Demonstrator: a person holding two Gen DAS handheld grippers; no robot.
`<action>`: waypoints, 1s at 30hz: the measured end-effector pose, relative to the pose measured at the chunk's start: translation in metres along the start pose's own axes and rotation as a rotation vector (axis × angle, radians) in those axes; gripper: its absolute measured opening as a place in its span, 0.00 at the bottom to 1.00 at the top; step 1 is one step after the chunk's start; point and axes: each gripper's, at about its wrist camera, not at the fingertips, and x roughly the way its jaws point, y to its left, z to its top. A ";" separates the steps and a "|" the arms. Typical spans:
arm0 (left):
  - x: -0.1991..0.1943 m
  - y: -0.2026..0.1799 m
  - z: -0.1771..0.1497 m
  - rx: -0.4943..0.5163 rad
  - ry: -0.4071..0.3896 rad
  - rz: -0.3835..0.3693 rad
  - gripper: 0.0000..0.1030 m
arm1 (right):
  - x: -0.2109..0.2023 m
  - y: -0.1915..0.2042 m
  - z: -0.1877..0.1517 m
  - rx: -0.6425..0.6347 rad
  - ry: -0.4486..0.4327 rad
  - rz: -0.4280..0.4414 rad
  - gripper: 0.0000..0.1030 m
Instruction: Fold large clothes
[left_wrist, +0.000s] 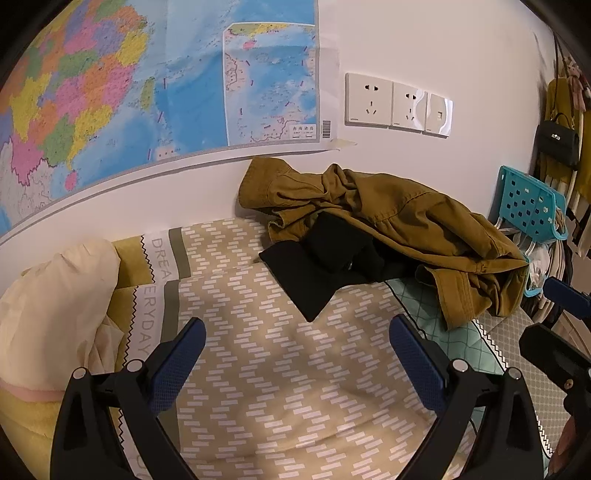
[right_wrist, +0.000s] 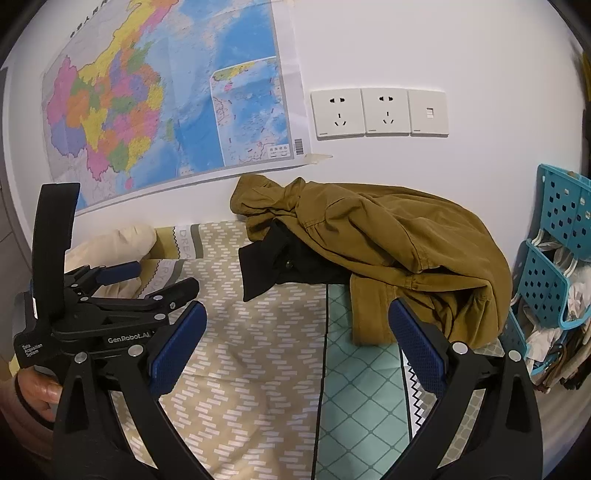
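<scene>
Left gripper (left_wrist: 297, 354): I'm holding it above the patterned bed cover (left_wrist: 258, 369), its two blue-padded fingers spread wide and gripping nothing.
Right gripper (right_wrist: 297, 345): I'm hovering this one over the bed too, fingers standing well apart, nothing between them.
Left gripper from the right camera: I'm seeing it off to my left side, with a hand (right_wrist: 38, 391) wrapping its grip below.
Jacket (left_wrist: 391, 218): the big mustard-brown one is lying crumpled at the far side of the bed, bunched up against the white wall, well ahead of both grippers.
Black garment (left_wrist: 317, 273): it's poking out from under the jacket on the near left side, one corner reaching toward me.
Bedding: the tan cover with white dashes is sitting under my left gripper, and a teal diamond-patterned sheet (right_wrist: 354, 391) is showing under my right one, with the jacket's hem lying over its far end.
Pillow (left_wrist: 55, 295): a cream one is resting at the left end of the bed.
Wall: a colourful map (left_wrist: 129, 92) is hanging at the left, and a row of white sockets (left_wrist: 399, 105) is sitting just right of it, above the jacket.
Right edge: a turquoise plastic basket (right_wrist: 554, 266) is standing beside the bed with clutter in it.
</scene>
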 end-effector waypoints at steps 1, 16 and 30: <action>0.000 0.000 0.000 -0.002 0.001 0.000 0.93 | 0.000 0.000 0.000 -0.001 0.001 -0.001 0.95; -0.002 0.000 0.005 -0.005 0.005 0.001 0.93 | -0.002 0.002 0.000 0.003 -0.002 -0.018 0.95; -0.002 -0.004 0.009 -0.011 0.006 -0.001 0.93 | 0.001 0.001 0.001 0.003 0.004 -0.007 0.95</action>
